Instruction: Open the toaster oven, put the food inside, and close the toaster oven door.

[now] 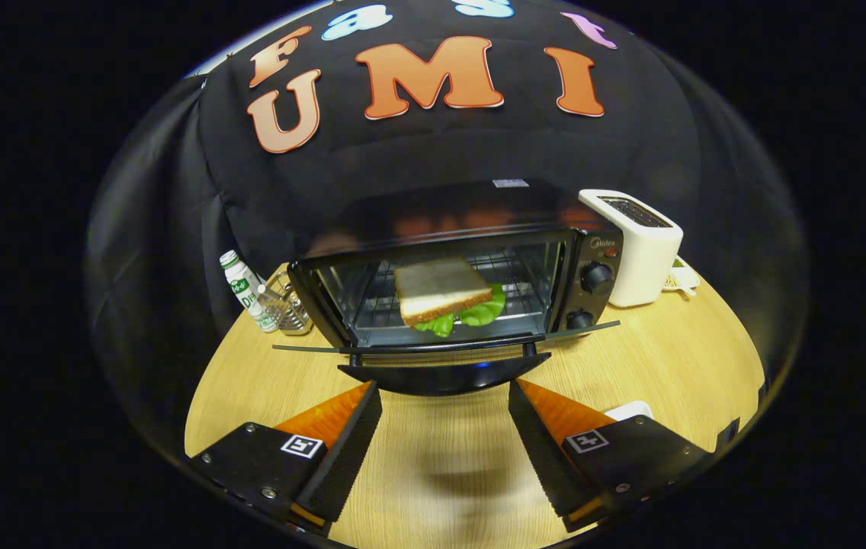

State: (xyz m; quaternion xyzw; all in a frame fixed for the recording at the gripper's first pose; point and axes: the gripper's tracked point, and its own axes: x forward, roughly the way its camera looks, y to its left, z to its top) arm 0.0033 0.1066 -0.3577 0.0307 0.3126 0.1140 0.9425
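A black toaster oven (585, 263) stands on the wooden table (441, 457), its glass door (444, 347) folded down flat toward me. The door's curved black handle (444, 377) juts out just ahead of my fingers. Inside, on the wire rack, lies a sandwich (441, 293) of white bread with green lettuce hanging out at its front. My gripper (444, 423) is open, with nothing between its fingers, a little short of the handle and above the tabletop.
A white slot toaster (643, 244) stands right of the oven, with a small white dish behind it. On the oven's left are a small bottle (244, 290) and a wire basket (288, 305). A white object (631, 412) peeks out beside my right finger.
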